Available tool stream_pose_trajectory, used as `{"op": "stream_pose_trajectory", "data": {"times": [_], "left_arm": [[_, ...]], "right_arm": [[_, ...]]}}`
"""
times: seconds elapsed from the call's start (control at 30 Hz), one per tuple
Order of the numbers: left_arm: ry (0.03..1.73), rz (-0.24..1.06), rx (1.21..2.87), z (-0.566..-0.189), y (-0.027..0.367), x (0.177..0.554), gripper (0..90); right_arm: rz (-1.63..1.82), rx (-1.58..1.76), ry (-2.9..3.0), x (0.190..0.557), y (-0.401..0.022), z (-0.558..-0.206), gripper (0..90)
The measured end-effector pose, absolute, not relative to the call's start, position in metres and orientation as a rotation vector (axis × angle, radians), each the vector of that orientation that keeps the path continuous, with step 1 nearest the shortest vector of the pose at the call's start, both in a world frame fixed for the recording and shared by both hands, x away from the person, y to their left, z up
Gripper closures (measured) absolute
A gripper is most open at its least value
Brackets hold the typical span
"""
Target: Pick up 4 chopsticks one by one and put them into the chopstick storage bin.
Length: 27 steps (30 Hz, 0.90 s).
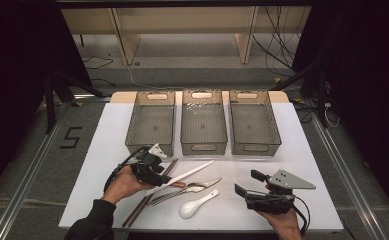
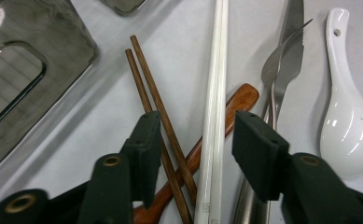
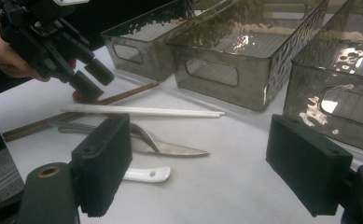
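Free room: bare table (image 1: pixel 262 155) is found at 3 o'clock of the cutlery pile, between the bins and the right gripper (image 1: pixel 245 184). Obstacles: three bins (image 1: pixel 203 122) are ranged in a row at 12 o'clock, with narrow gaps between them. The pile is crowded: brown chopsticks (image 2: pixel 156 100) are crossed under white chopsticks (image 2: pixel 216 88); knife (image 2: pixel 291 51), fork (image 2: pixel 275 65) and spoon (image 2: pixel 347 121) are laid close at 3 o'clock. The left gripper (image 2: pixel 195 140) is set over the pile, both chopstick pairs between its jaws.
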State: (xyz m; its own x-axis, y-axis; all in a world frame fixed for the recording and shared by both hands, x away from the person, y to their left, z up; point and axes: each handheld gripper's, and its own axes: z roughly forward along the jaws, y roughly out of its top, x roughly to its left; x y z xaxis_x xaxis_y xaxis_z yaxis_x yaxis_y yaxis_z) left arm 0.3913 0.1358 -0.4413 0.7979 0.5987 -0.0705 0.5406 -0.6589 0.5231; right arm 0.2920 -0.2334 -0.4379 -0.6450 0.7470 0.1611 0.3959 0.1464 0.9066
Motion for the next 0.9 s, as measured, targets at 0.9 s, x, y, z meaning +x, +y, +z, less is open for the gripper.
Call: {"op": "stream_pose_trajectory", "data": {"times": [0.9], "left_arm": [[0.788,0.085,2.584,-0.454,0.115,0.402,77.7]], "right_arm": [[1.508,1.091,2.118,0.292,-0.232,-0.439,23.0]]}}
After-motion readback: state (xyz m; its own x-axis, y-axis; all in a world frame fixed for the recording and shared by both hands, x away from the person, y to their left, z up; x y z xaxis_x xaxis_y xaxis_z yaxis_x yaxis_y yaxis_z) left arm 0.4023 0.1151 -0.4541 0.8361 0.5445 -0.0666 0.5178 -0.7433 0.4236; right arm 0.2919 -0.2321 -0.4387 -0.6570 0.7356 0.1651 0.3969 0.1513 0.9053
